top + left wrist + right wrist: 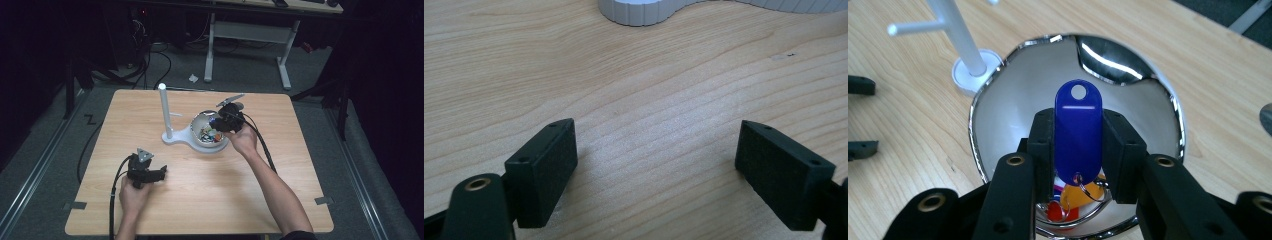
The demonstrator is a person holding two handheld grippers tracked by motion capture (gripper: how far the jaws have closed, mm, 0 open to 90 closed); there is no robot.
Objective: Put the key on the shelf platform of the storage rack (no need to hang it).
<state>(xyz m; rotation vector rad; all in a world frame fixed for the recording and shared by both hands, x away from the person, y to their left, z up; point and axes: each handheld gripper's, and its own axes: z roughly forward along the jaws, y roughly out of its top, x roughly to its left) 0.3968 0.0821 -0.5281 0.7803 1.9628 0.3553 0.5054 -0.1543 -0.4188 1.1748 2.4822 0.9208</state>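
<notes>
My right gripper [1078,150] is shut on a blue plastic key tag [1078,132], which stands upright between the pads with its hole end up and its ring hanging below. It hovers just above a shiny metal bowl [1013,100] that holds several coloured tags [1080,197]. In the high view the right gripper [220,121] is over the bowl [199,121] near the table's middle. My left gripper [161,174] rests low at the front left, well away from the bowl. Its jaws stand wide apart in the left gripper view [656,165], with bare wood between them.
A white stand [165,112] with a tall post and a side peg [913,27] rises just left of the bowl, and its ribbed base [639,12] lies ahead of the left gripper. The wooden table [200,200] is bare at the front. Beyond it stand white desk legs [285,65].
</notes>
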